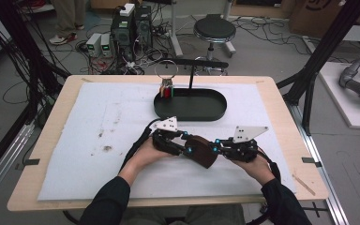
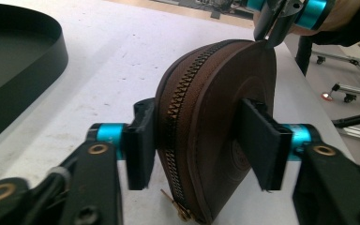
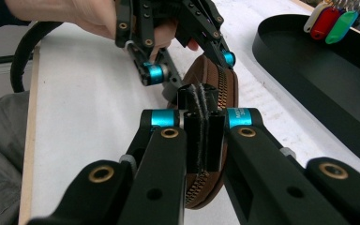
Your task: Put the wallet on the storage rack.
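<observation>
On the white mat (image 1: 98, 140), both grippers clamp a zipped brown pouch (image 1: 201, 150).

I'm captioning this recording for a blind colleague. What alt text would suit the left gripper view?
A round brown zippered pouch stands on edge between the left tool, whose two black pads press its flat sides. The other tool pinches the pouch's top edge. Below lies a white table cover, with a black tray at far left.
</observation>
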Demonstrator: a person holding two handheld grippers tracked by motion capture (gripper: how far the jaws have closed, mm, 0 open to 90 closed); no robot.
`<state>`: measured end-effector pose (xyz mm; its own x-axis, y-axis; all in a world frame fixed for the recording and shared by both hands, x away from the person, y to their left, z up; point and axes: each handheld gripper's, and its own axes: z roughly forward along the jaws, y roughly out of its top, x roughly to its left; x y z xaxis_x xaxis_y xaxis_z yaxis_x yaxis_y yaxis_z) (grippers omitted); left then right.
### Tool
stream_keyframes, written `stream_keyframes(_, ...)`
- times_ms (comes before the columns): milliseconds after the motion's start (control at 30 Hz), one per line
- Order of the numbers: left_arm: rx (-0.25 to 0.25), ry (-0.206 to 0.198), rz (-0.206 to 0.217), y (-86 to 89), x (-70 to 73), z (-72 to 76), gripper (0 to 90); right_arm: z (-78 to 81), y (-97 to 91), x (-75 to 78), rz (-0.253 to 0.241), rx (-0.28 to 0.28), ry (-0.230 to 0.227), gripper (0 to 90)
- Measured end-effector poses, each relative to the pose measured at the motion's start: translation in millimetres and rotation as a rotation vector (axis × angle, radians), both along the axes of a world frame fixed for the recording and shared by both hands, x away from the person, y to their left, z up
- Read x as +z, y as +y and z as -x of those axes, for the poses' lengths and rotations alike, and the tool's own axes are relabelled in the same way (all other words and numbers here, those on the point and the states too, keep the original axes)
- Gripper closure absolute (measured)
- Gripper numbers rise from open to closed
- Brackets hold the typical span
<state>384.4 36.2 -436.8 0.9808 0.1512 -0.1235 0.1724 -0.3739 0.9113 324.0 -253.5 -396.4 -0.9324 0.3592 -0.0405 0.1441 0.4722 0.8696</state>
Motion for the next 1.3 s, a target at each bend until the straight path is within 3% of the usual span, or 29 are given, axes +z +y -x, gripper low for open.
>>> stream_keyframes(100, 0.004, -0.008, -0.013, 0.4, 1.4, 1.4, 54.3, -0.3, 0.1, 0.0, -0.002, 0.014, -0.002, 86.7)
stream_keyframes(233, 0.006, -0.022, -0.028, 0.5, 2.7, 2.2, 56.1, -0.5, -1.1, 0.8, -0.012, 0.031, 0.002, 68.3)
stream_keyframes(300, 0.013, -0.022, -0.033, 0.2, 3.7, 3.4, 56.3, -0.8, -4.4, 2.7, -0.040, 0.012, 0.001, 55.4)
stream_keyframes(433, 0.017, -0.025, -0.044, 0.7, 6.1, 6.2, 57.1, -3.3, -19.1, 8.6, -0.132, -0.070, 0.012, 42.7)
stream_keyframes(567, 0.021, -0.025, -0.038, 3.4, 7.4, 9.6, 59.3, -5.4, -28.9, 7.0, -0.175, -0.114, 0.044, 38.2)
stream_keyframes(700, 0.036, -0.025, -0.024, 7.0, 5.8, 14.4, 61.0, -7.1, -24.4, -0.9, -0.143, -0.101, 0.105, 36.4)
stream_keyframes(767, 0.041, -0.007, -0.024, 9.2, 6.0, 15.8, 62.3, -9.5, -18.1, -6.8, -0.096, -0.079, 0.145, 36.1)
stream_keyframes(967, 0.056, -0.022, 0.008, 12.7, 6.8, 22.9, 64.7, -15.1, -2.6, -22.2, 0.010, -0.033, 0.277, 36.0)
stream_keyframes(1100, 0.063, -0.024, 0.027, 16.5, 6.7, 26.3, 68.2, -16.4, 4.0, -28.1, 0.057, -0.013, 0.302, 47.8)
stream_keyframes(1133, 0.059, -0.030, 0.021, 17.2, 7.1, 26.6, 68.3, -15.6, 4.6, -27.8, 0.067, -0.013, 0.286, 52.5)
stream_keyframes(1200, 0.055, -0.029, 0.022, 18.2, 7.9, 27.7, 68.4, -15.7, 3.3, -26.9, 0.064, -0.011, 0.285, 60.0)
stream_keyframes(1300, 0.054, -0.038, 0.021, 18.7, 9.2, 29.3, 68.2, -16.6, 2.7, -26.7, 0.062, 0.013, 0.270, 63.8)
